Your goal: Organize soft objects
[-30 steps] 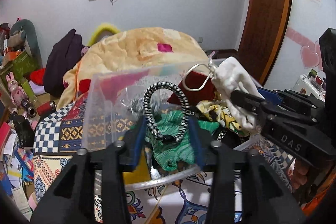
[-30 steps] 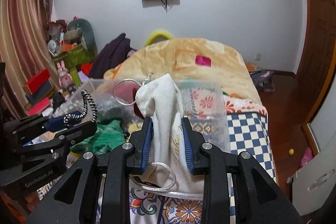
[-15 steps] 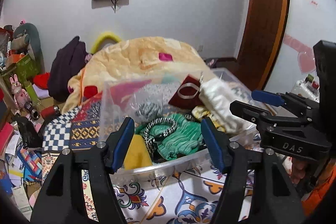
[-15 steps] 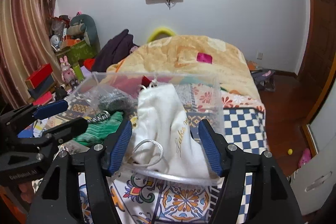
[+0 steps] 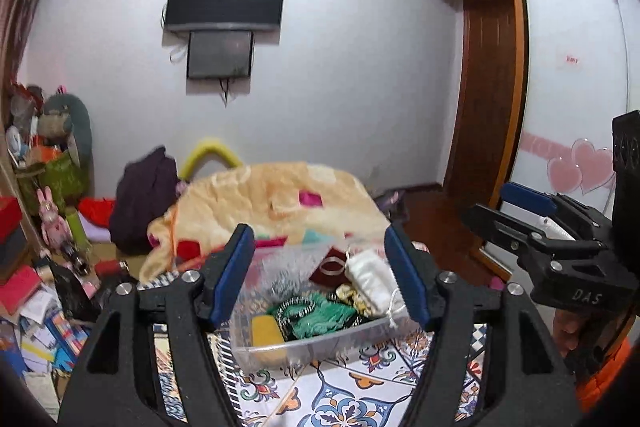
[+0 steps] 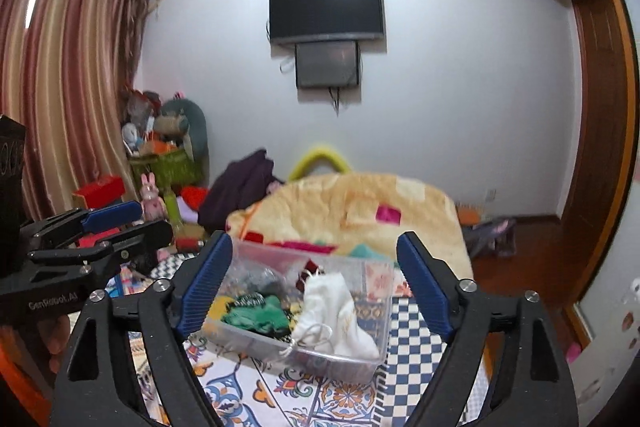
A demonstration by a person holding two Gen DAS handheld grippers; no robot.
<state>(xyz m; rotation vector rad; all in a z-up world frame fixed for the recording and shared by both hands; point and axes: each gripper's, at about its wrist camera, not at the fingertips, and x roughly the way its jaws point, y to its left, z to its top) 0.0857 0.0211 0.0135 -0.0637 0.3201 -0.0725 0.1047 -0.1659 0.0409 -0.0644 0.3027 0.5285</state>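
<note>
Both the left hand-held gripper (image 5: 320,275) and right hand-held gripper (image 6: 316,283), jaws spread apart and seemingly empty, frame the clear plastic bin (image 6: 352,361) holding the white drawstring cloth pouch (image 6: 340,307) at lower centre.

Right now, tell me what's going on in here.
A person holding two tools is sorting soft things into a clear plastic bin on the bed. Both the left tool and right tool are open and empty, held above the bin. The white pouch and striped hair band lie inside on the green cloth.
</note>
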